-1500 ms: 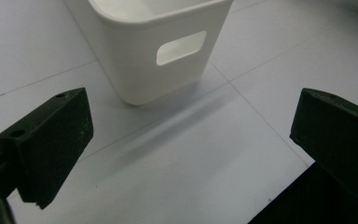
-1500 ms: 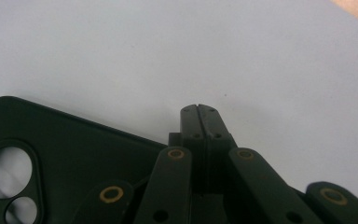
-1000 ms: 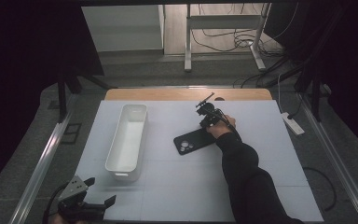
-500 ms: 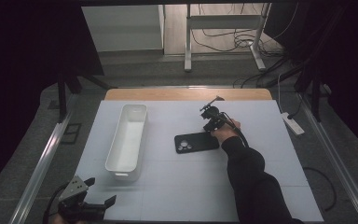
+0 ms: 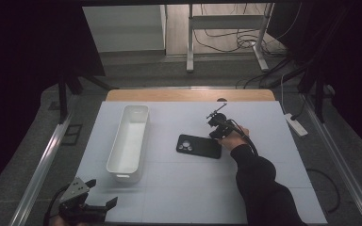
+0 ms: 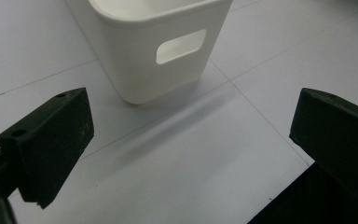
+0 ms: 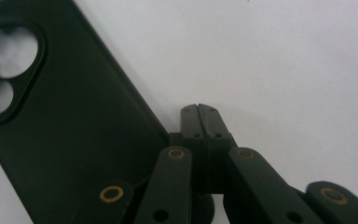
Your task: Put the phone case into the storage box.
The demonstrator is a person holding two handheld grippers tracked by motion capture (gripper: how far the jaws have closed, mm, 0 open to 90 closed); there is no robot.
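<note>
Your right gripper (image 5: 218, 123) is black, with brass-coloured rivets on its linkage; your sleeve (image 5: 259, 183) is black too. Just left of its jaws lies a matte black phone case (image 7: 70, 126) with pale cut-outs showing white through. Ahead of your left gripper (image 6: 191, 144), black-jawed and grey-plated, stands a plain white bin (image 6: 154, 42). Table cover (image 5: 184, 188): pale white, faint grid lines.
</note>
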